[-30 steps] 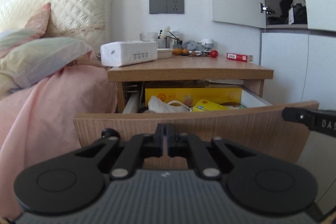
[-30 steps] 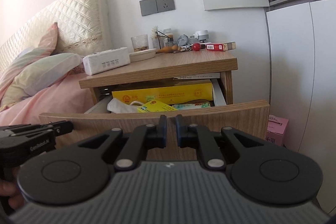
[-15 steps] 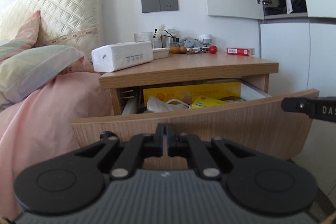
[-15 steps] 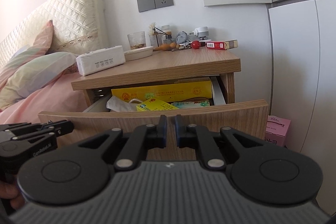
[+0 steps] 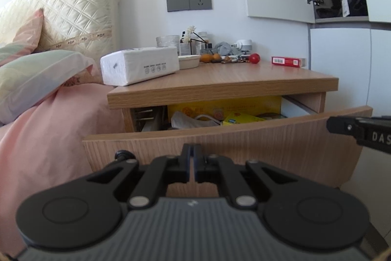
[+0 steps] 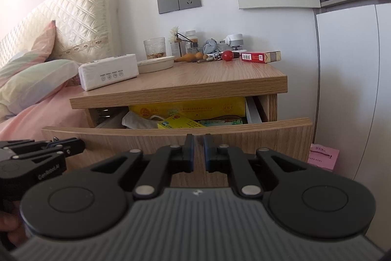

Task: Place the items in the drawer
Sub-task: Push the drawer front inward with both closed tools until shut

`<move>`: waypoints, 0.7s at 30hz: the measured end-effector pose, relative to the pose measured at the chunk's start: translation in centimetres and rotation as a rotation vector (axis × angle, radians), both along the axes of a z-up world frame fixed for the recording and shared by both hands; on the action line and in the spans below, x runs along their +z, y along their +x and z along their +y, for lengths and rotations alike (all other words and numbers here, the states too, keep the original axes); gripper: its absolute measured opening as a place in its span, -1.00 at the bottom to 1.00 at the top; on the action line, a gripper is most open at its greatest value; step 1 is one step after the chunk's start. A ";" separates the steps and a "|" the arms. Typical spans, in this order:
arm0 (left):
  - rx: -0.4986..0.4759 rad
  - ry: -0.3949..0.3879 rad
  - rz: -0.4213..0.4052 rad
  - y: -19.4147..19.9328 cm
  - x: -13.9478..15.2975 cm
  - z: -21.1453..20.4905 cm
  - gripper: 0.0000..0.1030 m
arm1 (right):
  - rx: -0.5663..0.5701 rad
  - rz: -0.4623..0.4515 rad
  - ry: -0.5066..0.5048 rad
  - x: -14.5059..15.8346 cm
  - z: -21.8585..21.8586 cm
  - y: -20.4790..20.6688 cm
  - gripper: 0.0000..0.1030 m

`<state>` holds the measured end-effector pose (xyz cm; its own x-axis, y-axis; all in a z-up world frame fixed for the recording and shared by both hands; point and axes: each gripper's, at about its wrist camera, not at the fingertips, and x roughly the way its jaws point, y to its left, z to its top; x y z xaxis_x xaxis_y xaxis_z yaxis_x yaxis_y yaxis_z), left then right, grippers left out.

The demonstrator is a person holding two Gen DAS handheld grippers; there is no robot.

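Observation:
The wooden nightstand's drawer stands partly open. Inside lie a long yellow box, a white cloth bag and a small yellow-green packet. My left gripper is shut and empty, its tips right at the drawer front's left half. My right gripper is shut with nothing between its fingers, level with the front's middle. Each gripper's tips show at the edge of the other's view, the right gripper and the left gripper.
On the nightstand top sit a white tissue pack, a shallow bowl, a glass, a red ball and a red carton. The bed with pink cover lies left, white cupboards right, a pink box on the floor.
Both grippers have moved forward toward the nightstand. The drawer front has slid in with them, so less of the drawer's inside shows.

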<state>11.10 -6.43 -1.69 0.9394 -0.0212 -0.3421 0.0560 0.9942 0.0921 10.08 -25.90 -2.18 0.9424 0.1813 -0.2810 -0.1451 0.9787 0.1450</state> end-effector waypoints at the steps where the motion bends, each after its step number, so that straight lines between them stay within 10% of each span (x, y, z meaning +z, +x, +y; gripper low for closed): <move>1: 0.002 -0.009 0.003 0.3 0.0 0.1 -0.91 | -0.001 -0.003 -0.004 0.0 0.1 0.2 -0.81; 21: -0.006 -0.008 0.020 7.9 -0.1 0.1 -0.92 | -0.010 -0.056 0.017 -1.0 -0.1 6.9 -0.81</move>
<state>18.96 -6.34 -1.84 0.9320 -0.0300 -0.3611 0.0640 0.9945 0.0826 16.97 -26.05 -3.18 0.9583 0.1759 -0.2251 -0.1435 0.9777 0.1532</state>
